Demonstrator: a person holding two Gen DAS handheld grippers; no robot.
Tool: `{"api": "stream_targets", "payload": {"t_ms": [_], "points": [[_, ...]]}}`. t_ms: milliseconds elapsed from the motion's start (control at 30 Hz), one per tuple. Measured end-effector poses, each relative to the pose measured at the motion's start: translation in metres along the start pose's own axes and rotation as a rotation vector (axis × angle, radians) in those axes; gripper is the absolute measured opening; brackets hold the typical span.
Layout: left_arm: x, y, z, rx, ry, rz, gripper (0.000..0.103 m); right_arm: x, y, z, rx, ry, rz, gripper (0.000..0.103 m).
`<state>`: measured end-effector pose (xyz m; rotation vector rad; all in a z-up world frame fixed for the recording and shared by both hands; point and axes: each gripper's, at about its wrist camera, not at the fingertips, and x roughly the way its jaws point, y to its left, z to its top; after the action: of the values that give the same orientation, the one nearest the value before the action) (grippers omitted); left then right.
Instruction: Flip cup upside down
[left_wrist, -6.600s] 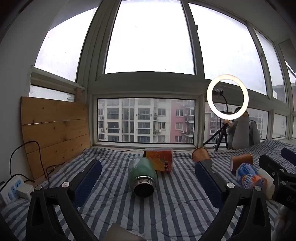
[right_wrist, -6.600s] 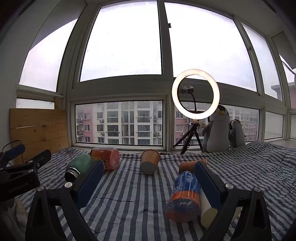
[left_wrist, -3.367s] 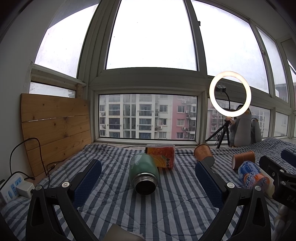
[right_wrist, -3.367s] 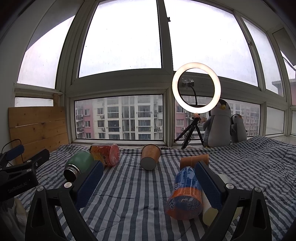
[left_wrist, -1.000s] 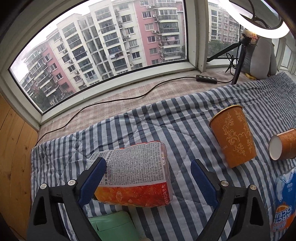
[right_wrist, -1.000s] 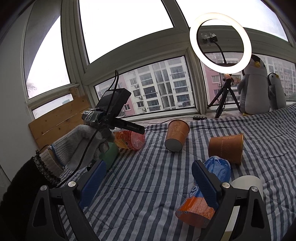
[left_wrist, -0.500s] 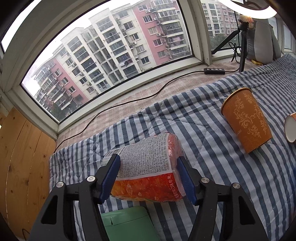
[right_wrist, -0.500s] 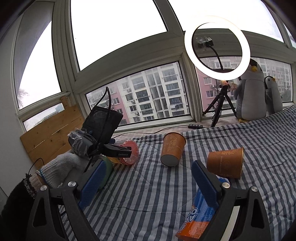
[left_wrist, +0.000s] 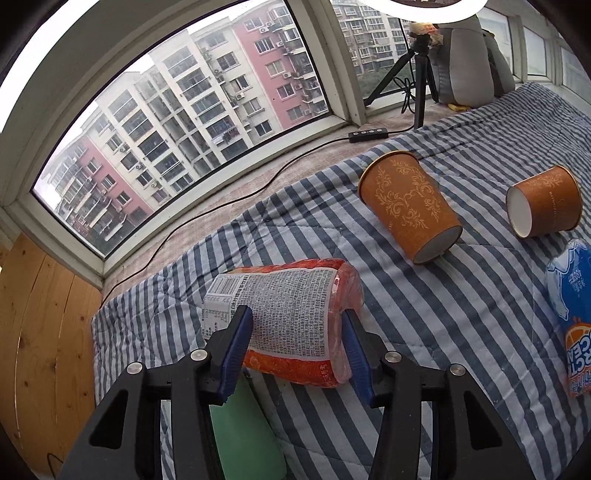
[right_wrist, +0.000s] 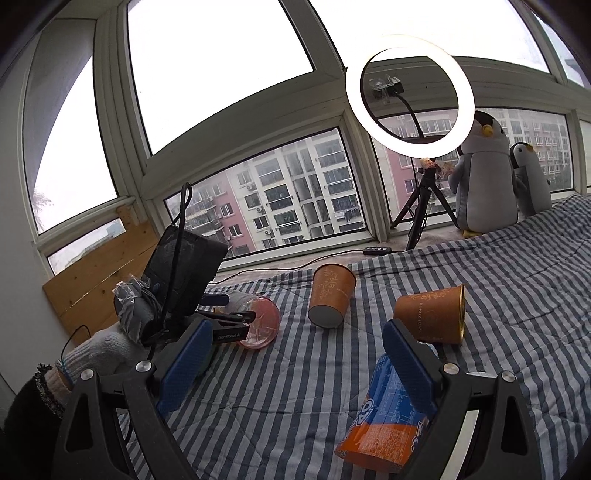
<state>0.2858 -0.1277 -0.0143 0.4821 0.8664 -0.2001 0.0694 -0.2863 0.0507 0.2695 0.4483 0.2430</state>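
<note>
While the left gripper (left_wrist: 295, 328) is clamping its blue pads (left_wrist: 238, 341) against both sides of the orange instant-noodle cup (left_wrist: 291, 317), that cup is lying on its side on the striped quilt (left_wrist: 461, 325), its printed label facing up; a green flask (left_wrist: 247, 435) is lying just near of it, under the gripper. Seen from the right wrist, the same cup (right_wrist: 258, 321) is showing its plastic-wrapped end at far left, with the gloved left hand (right_wrist: 103, 350) holding the gripper behind it; the right gripper (right_wrist: 295, 365) is hovering with jaws spread wide, gripping nothing. Two orange paper cups are lying tipped over: one (right_wrist: 330, 295) at centre, base toward the camera; the other (right_wrist: 432, 317) to its right, beside the right pad; a blue-and-orange snack canister (right_wrist: 384, 421) is lying near right; a ring light (right_wrist: 410, 99) and plush penguins (right_wrist: 484, 173) are standing by the far window.
</note>
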Motion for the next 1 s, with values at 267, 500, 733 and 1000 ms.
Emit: {"api": "stream_targets", "payload": {"t_ms": [267, 500, 733, 1000], "points": [[-0.044, -0.03, -0.021, 0.073, -0.024, -0.075, 0.017, -0.015, -0.001, -0.004, -0.028, 0.004, -0.004, 0.092], [-0.075, -0.014, -0.051, 0.045, -0.064, -0.093, 0.033, 0.002, 0.015, -0.003, -0.117, 0.057, 0.012, 0.092], [-0.115, 0.02, -0.117, -0.004, -0.129, -0.103, 0.061, 0.059, 0.047, 0.01, -0.182, 0.131, 0.036, 0.092], [-0.144, 0.042, -0.182, -0.047, -0.17, -0.151, 0.08, 0.149, 0.074, 0.013, -0.162, 0.245, 0.017, 0.093]]}}
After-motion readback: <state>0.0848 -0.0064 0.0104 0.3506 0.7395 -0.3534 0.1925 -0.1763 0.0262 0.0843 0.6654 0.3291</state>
